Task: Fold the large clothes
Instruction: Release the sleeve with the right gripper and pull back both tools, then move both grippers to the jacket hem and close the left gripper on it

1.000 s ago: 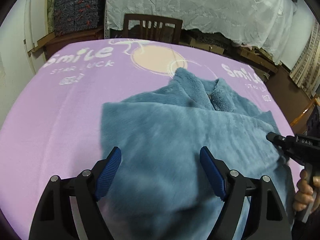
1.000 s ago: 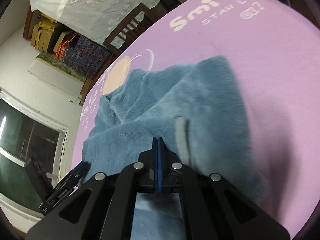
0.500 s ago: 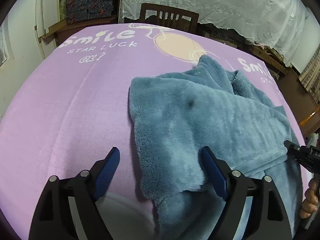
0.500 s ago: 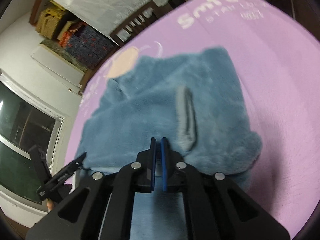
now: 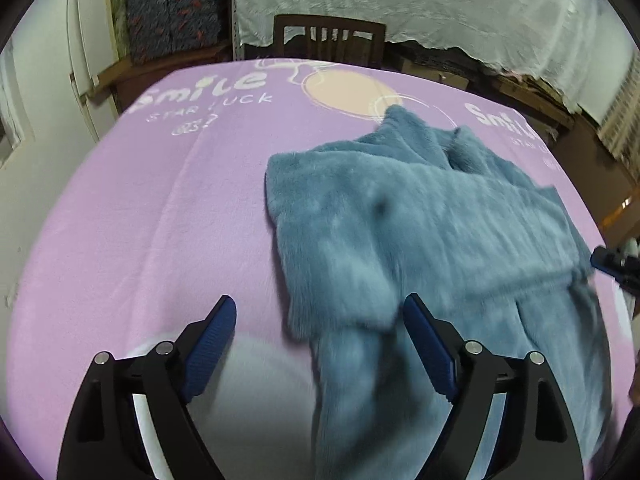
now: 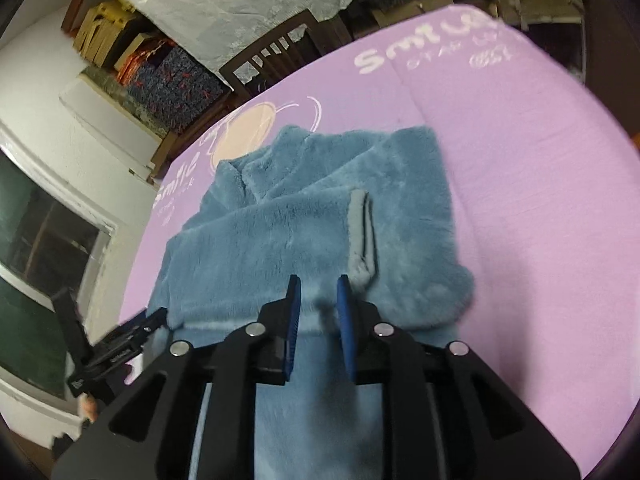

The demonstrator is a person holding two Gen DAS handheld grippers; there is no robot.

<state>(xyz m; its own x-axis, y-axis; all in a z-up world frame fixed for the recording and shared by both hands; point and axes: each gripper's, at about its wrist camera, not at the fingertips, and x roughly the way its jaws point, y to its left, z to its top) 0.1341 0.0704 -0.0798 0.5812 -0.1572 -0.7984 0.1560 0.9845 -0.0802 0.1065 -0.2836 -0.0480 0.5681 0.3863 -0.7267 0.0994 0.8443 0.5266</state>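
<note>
While the blue fleece garment (image 6: 320, 216) runs lengthwise away from the counter's near edge, its hem is straddled by the released right gripper (image 6: 318, 312), just opened; the left gripper (image 5: 316, 344) is spread, empty.

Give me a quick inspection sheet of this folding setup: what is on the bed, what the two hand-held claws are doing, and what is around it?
Surface: purple blanket printed with "Smile", spread flat.
Job's things: blue fleece garment, partly folded, collar toward the far edge, grey pocket trim on top.
Clutter: nothing seen.
Grippers: left gripper wide open, nothing gripped. Right gripper has just been opening; its pads stand slightly apart over the fleece, not pressing it.
Cables: nothing seen.
Surroundings: wooden chair at the far edge, white lace cloth draped behind, patterned stack by the wall.
</note>
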